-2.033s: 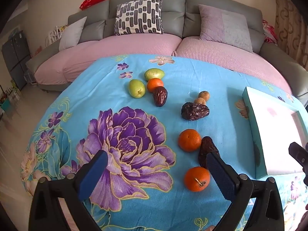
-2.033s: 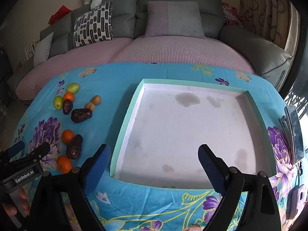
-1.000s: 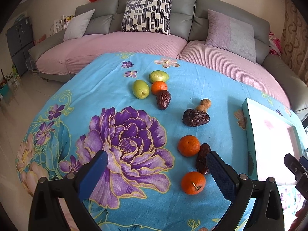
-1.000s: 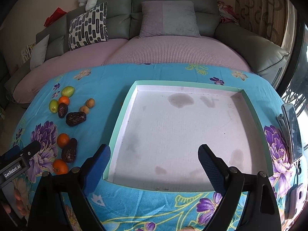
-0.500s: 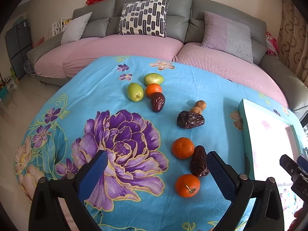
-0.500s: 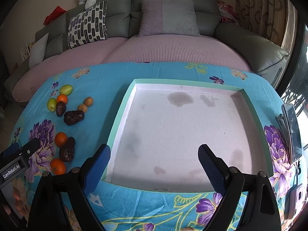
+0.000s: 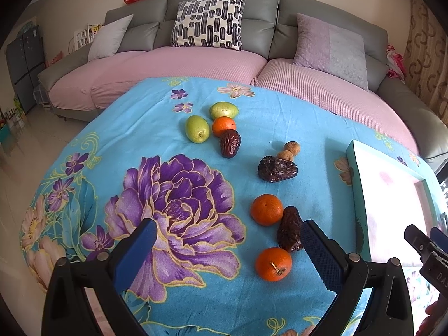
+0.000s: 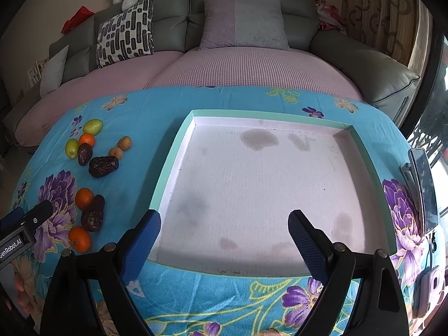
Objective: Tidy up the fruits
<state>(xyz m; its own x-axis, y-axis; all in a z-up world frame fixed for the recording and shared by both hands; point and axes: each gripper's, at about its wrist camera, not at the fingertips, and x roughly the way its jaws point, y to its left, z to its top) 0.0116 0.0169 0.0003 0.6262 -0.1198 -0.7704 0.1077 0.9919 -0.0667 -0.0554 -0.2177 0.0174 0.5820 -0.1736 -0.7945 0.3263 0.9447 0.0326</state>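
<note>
left gripper (image 7: 226, 240) jaws apart above fruits; right gripper (image 8: 224, 226) jaws apart over tray (image 8: 179, 145).

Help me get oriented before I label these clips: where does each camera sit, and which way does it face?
Left wrist: on the left gripper, looking forward over the fruit, nearest orange, toward the sofa; its open blue fingers show.
Right wrist: on the right gripper, looking over the empty tray toward the same sofa; its open fingers show.
Shared: fruit, tray, sofa, and each view catches the other gripper at its edge.
</note>
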